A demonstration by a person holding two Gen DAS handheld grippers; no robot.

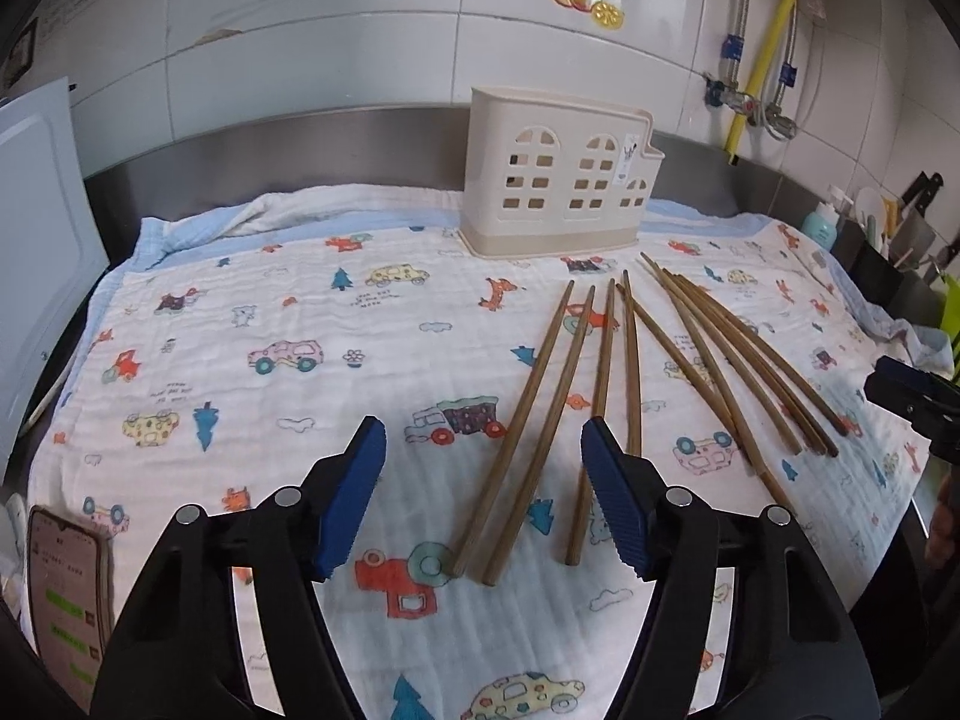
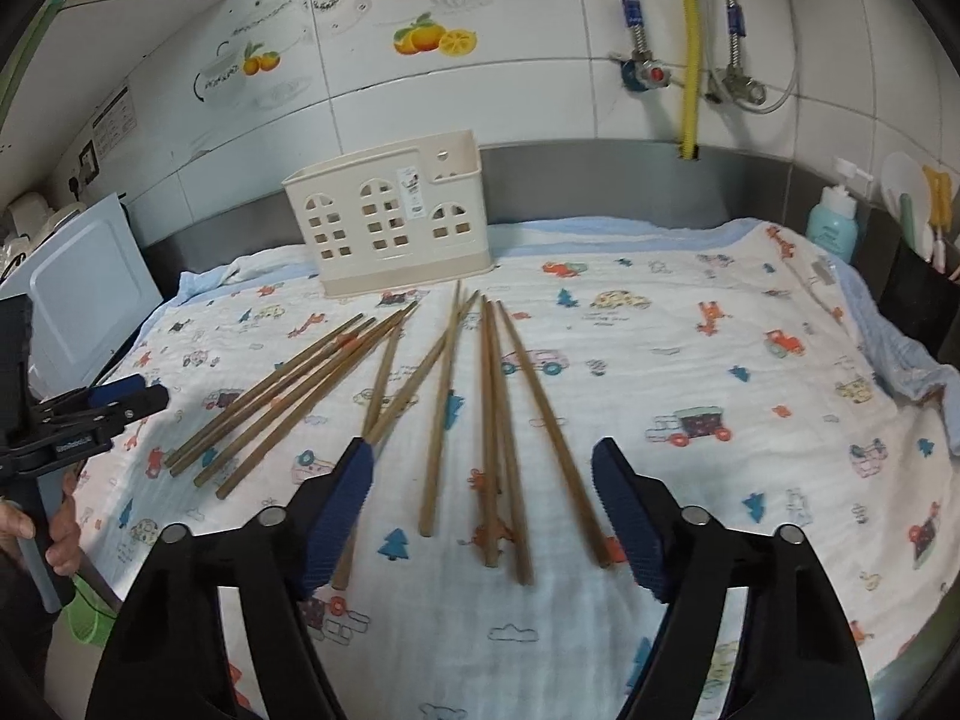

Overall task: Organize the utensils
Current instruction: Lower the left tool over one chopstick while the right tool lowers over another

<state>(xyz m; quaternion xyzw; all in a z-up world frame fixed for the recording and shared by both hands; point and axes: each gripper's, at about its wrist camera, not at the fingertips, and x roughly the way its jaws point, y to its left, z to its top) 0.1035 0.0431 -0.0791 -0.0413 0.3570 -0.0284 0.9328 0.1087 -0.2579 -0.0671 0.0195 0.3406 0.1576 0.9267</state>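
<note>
Both claws (image 1: pixel 483 495) (image 2: pixel 480 516) open over chopsticks (image 2: pixel 489 420)

Home kitchen, white tiled wall (image 2: pixel 540 102) with fruit stickers (image 2: pixel 435 36), steel backsplash (image 2: pixel 600 180), gas pipe (image 2: pixel 690 42), dish soap (image 2: pixel 831 222)

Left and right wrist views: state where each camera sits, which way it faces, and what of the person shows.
Left wrist: rides the left hand-held gripper, looking forward and down over the cloth at chopsticks and holder; no hand in view, only the right hand-held gripper at the right edge.
Right wrist: rides the right hand-held gripper, facing the same way; the left hand shows at the left edge.
Shared: chopsticks, holder, cloth, the tiled wall.
</note>
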